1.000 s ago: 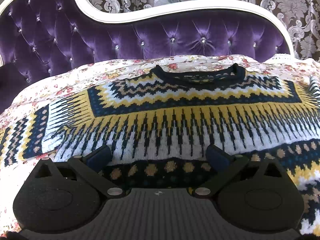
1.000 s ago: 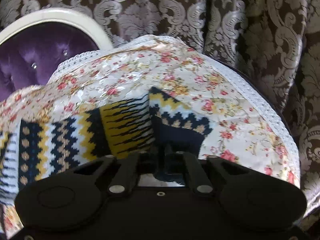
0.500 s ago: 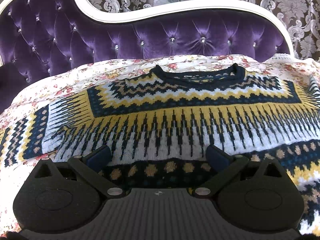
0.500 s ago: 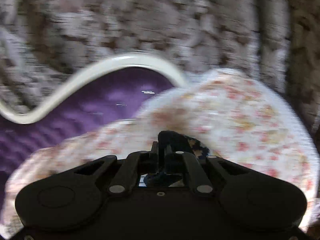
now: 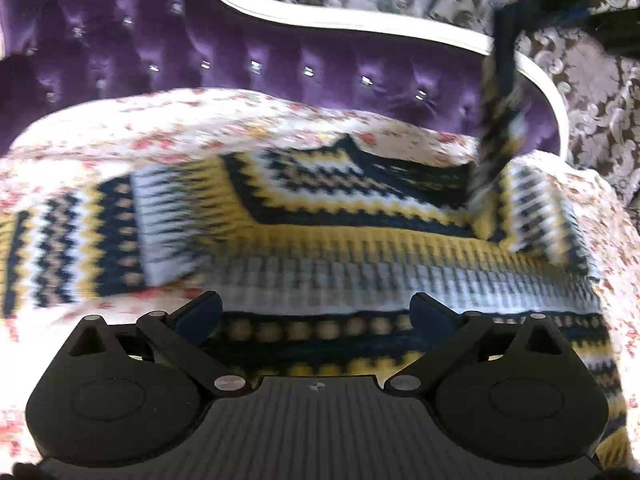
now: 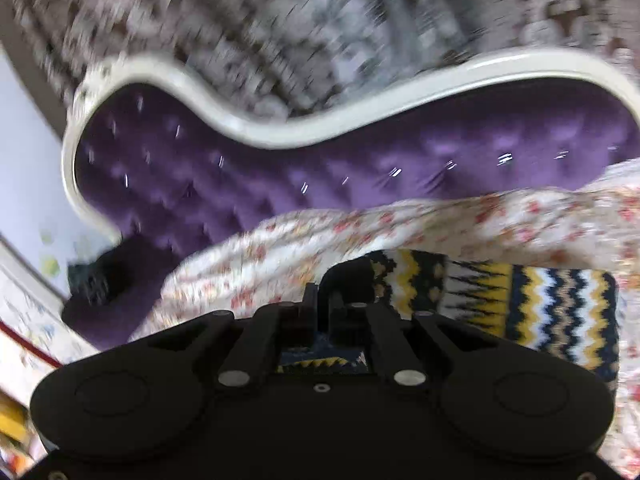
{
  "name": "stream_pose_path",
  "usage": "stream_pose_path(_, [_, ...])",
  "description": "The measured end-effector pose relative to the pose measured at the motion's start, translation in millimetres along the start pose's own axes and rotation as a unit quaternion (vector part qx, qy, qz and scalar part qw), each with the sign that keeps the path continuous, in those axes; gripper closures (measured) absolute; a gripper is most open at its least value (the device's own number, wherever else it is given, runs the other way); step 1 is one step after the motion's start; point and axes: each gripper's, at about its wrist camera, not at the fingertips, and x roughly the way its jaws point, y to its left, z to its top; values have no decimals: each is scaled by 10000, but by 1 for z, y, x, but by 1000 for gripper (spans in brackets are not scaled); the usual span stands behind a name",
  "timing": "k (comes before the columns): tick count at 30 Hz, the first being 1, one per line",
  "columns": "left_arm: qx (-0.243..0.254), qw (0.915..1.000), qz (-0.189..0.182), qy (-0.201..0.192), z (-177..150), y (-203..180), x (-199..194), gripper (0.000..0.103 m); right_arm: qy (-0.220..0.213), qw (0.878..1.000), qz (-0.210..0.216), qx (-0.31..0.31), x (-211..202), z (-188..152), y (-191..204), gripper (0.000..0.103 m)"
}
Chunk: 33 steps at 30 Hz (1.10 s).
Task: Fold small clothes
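Observation:
A navy, yellow and white patterned sweater (image 5: 320, 216) lies face up on the floral bedspread (image 5: 200, 120), neck toward the headboard. My left gripper (image 5: 316, 312) hovers open above its hem with nothing between the fingers. The sweater's right sleeve (image 5: 500, 128) is lifted off the bed and hangs upright at the right of the left wrist view. My right gripper (image 6: 323, 300) is shut on that sleeve's navy cuff (image 6: 348, 276). The patterned sleeve (image 6: 540, 312) trails off to the right above the bedspread (image 6: 320, 240). Both views are blurred.
A tufted purple headboard (image 5: 280, 52) with a white curved frame (image 6: 280, 136) stands behind the bed. Patterned brown and silver curtains (image 5: 592, 92) hang behind it. The bed's right edge (image 5: 616, 216) drops away beside the sweater.
My right gripper swung up and to the left with the cuff, lifting the right sleeve off the bed. My left gripper drew back and up from the sweater, staying open.

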Motion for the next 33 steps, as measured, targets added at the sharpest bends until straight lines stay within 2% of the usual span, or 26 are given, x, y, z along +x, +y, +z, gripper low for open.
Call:
stream_pose_path(4, [-103, 9999, 105, -71, 0, 21, -9, 2, 228, 9983, -298, -449, 47, -29, 35, 93])
stream_pose_path(8, [-164, 9997, 170, -99, -1, 33, -11, 2, 304, 9959, -570, -631, 80, -51, 46, 93])
stream_pose_path(18, [-233, 9995, 216, -76, -7, 42, -11, 2, 59, 9846, -1213, -1255, 99, -68, 68, 93])
stream_pose_path(22, [-233, 9994, 236, -58, -7, 42, -10, 2, -3, 9816, -1358, -1344, 99, -71, 72, 83])
stream_pose_path(26, [-241, 9994, 252, -49, -7, 41, -9, 2, -57, 9779, -1462, -1497, 98, -76, 75, 83])
stream_pose_path(27, [-240, 9994, 253, -50, -7, 41, -9, 2, -68, 9770, -1483, -1531, 98, -78, 76, 74])
stream_pose_path(28, [-238, 9994, 255, -53, -7, 41, -9, 2, -79, 9763, -1492, -1566, 97, -79, 76, 62])
stream_pose_path(30, [-239, 9994, 259, -50, -7, 40, -10, 2, -122, 9745, -1533, -1635, 96, -81, 78, 51])
stream_pose_path(33, [-228, 9994, 268, -61, -7, 40, -10, 2, -163, 9726, -1561, -1712, 95, -84, 80, 51])
